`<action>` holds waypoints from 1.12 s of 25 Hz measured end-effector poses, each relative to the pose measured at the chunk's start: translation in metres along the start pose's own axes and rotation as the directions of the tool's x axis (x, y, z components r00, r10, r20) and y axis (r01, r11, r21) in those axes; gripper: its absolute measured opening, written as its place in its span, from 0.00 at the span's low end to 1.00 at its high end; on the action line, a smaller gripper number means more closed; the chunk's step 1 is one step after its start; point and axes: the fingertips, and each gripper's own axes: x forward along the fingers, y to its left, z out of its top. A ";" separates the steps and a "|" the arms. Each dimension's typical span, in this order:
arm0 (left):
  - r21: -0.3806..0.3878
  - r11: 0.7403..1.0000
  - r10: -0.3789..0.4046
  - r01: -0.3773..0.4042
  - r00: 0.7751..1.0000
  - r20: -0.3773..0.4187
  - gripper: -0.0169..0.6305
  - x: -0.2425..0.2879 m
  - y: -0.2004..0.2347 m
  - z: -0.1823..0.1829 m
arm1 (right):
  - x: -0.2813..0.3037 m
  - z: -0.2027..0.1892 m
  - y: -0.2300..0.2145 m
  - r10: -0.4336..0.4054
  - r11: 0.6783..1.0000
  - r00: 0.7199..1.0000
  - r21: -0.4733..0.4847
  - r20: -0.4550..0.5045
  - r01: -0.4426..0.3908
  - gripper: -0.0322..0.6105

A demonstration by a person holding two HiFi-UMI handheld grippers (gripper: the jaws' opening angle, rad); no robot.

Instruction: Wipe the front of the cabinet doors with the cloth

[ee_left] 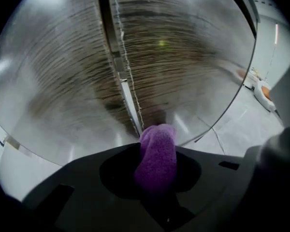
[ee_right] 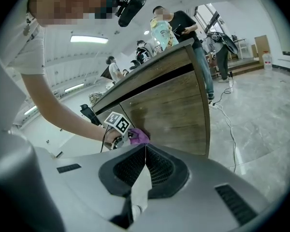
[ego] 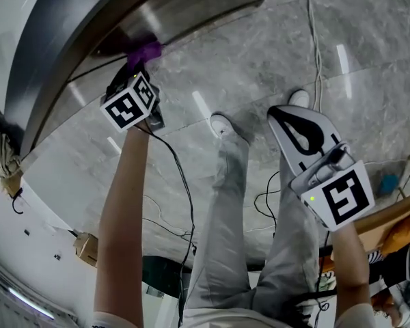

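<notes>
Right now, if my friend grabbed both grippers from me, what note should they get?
Left gripper: jaws shut on the purple cloth, held low against the wooden doors, right by the seam between them.
Right gripper: jaws together, empty, over the floor, away from the cabinet.
Done: the cloth is picked up and at the doors. How much is wiped can't be told.
Left: wipe across both door fronts, likely with the left gripper.

Cabinet doors (ee_left: 183, 62) blurred, grain seemingly smeared.
</notes>
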 end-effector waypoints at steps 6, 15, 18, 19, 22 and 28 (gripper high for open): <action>0.035 0.998 -0.046 0.048 0.998 -0.049 0.17 0.000 -0.056 -0.017 | -0.029 -0.001 -0.029 0.032 0.999 0.999 -0.007 -0.011 -0.032 0.09; 0.085 0.979 -0.180 0.184 0.982 -0.053 0.17 0.030 -0.236 0.006 | -0.084 -0.016 -0.110 0.017 0.999 0.999 -0.028 -0.047 -0.019 0.09; 0.111 0.971 -0.208 0.212 0.977 -0.048 0.17 0.046 -0.277 0.023 | -0.096 -0.020 -0.130 0.004 1.000 0.999 -0.004 -0.037 -0.004 0.09; 0.117 0.968 -0.216 0.220 0.975 -0.047 0.17 0.051 -0.291 0.030 | -0.101 -0.022 -0.139 -0.007 1.000 0.999 0.016 -0.035 0.008 0.09; 0.134 0.964 -0.225 0.230 0.973 -0.050 0.17 0.073 -0.323 0.048 | -0.114 -0.031 -0.170 -0.047 0.997 0.998 0.061 -0.034 0.049 0.09; 0.146 0.970 -0.190 0.196 0.980 -0.054 0.17 0.102 -0.320 0.056 | -0.113 -0.039 -0.191 -0.105 0.991 0.995 0.089 0.002 0.104 0.09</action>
